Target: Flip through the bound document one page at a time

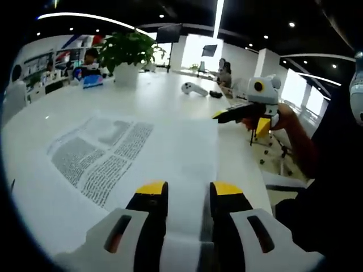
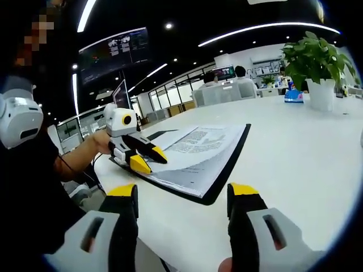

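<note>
1. Our left gripper (image 2: 148, 158), jaws parted, rests on the open black-backed bound document (image 2: 195, 153) at the white table's (image 2: 306, 147) near edge.
2. Our right gripper (image 2: 182, 198), spread and empty, hovers beside it; left is nearer.

Left claw (image 1: 189, 195) jaws slightly parted over bound document (image 1: 130, 153) on white table (image 1: 170, 96) — right claw (image 1: 229, 115) beyond

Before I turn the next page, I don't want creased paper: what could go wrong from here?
The left tongs rest on the bound document, with the top sheet lying between their jaws; lifting fast might crease or tear it. They could also catch several sheets at once. The right tongs hang open off the paper, so nothing steadies the black cover.
</note>
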Motion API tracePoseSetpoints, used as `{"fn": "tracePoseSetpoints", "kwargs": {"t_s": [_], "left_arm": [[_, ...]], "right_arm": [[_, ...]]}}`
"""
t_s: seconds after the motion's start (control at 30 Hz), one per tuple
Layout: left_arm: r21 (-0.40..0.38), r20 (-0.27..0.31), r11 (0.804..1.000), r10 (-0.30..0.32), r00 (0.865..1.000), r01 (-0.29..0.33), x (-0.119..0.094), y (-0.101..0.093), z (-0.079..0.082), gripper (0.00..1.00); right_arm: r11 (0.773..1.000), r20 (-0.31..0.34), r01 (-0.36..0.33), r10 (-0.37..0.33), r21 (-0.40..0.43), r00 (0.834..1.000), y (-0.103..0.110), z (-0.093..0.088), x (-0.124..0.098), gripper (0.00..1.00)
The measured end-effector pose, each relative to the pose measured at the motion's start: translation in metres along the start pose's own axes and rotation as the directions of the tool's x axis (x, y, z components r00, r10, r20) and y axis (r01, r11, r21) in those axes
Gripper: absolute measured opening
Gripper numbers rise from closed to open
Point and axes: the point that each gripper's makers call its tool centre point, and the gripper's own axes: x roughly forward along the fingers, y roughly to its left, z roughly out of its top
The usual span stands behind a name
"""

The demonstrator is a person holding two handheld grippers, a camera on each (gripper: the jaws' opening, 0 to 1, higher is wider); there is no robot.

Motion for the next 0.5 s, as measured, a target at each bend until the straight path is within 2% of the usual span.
{"fn": "tracePoseSetpoints", "kwargs": {"t_s": [0.17, 0.37, 0.5], "left_arm": [[0.003, 0.003, 1.0, 0.003, 1.0, -0.003, 0.0, 0.0, 0.0, 0.31], [0.005, 0.006, 1.0, 0.005, 1.0, -0.005, -0.001, 0.0, 0.0, 0.31], [0.009, 0.009, 1.0, 0.005, 1.0, -0.005, -0.001, 0.001, -0.001, 0.3]], "right_arm": [[1.0, -0.006, -0.004, 0.004, 0.005, 1.0, 0.001, -0.001, 0.002, 0.61], [1.0, -0.032, -0.012, 0.013, 0.016, 0.999, 0.004, -0.004, 0.008, 0.54], [0.999, -0.019, -0.013, 0.013, 0.032, 1.0, 0.004, 0.0, 0.011, 0.52]]}}
